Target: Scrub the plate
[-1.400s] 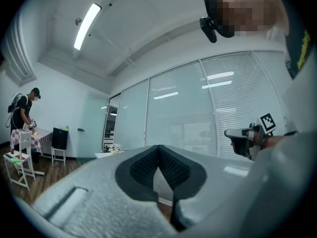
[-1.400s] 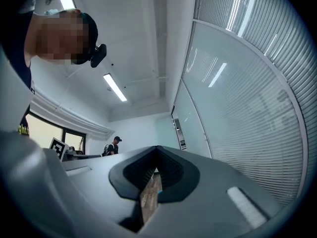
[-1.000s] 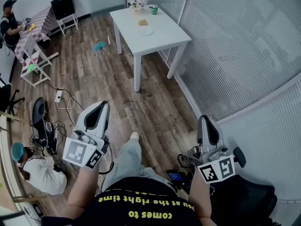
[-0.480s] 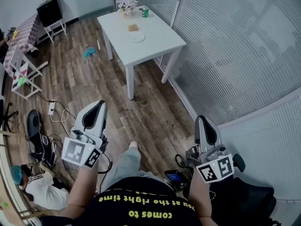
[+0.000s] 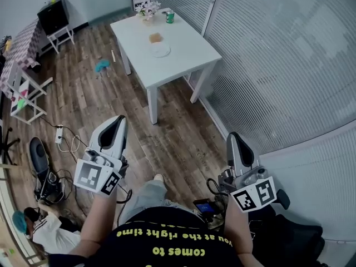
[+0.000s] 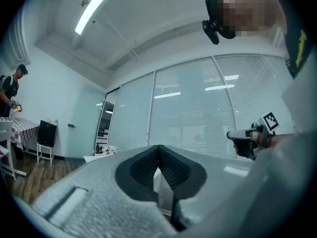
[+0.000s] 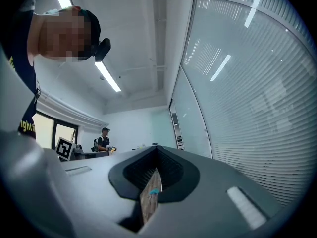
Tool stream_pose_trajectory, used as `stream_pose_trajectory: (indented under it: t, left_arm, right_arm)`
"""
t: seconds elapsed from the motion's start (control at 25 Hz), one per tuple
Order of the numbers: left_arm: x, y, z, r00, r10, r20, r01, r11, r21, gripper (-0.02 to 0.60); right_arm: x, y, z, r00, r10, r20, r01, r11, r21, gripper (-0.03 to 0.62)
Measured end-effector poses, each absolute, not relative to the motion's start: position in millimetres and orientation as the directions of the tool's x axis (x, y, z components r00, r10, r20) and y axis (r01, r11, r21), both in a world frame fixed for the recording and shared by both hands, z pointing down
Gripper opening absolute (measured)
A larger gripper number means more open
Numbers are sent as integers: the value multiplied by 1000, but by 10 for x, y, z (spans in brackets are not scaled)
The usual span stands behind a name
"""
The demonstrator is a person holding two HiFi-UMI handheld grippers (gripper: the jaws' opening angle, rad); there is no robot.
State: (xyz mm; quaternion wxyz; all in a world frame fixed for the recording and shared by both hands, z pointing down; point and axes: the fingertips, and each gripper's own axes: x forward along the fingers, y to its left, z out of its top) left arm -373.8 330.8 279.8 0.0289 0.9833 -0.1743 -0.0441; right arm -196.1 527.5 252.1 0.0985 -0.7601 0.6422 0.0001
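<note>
At the upper middle of the head view, the plate point(image 5: 161, 50) lies flat on the white table point(image 5: 189, 65), with a tan pad point(image 5: 155, 37) just beyond it that is probably the scrubber. A green can point(image 5: 170, 16) and a small bunch of flowers point(image 5: 147, 8) stand at the far end. All of this is well apart from the person, who stands on the wooden floor at the bottom of the frame. The left gripper point(image 5: 118, 122) and the right gripper point(image 5: 233, 139) are both held out level. Each one's own view shows its jaws pressed together with nothing between them, so both are clenched and empty, point(image 6: 158, 152) and point(image 7: 157, 155). The scrubbing has not begun; the job in hand looks like closing the gap to the table. The trouble most likely from here lies underfoot: cables point(image 5: 67, 141) trail over the boards at the left of the frame, and a blue thing point(image 5: 101, 66) lies on the floor near the table's left side, so a careless step could catch on either. At the table the jaws must open before they can take hold; arriving clenched could shove the plate across the smooth top toward the near edge. A reach for the pad that swings too wide might tip the can or the flowers.
</note>
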Motion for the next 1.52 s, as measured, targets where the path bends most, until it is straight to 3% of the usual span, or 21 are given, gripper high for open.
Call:
stream_pose_trajectory:
  t: [1.52]
  left_arm:
    - [-3606,1968,3010,890,-452,-61,-445,-890,104,5]
  right_arm:
    - [-1526,3967,2818,161,-984,-71,-979,-151,-138,6]
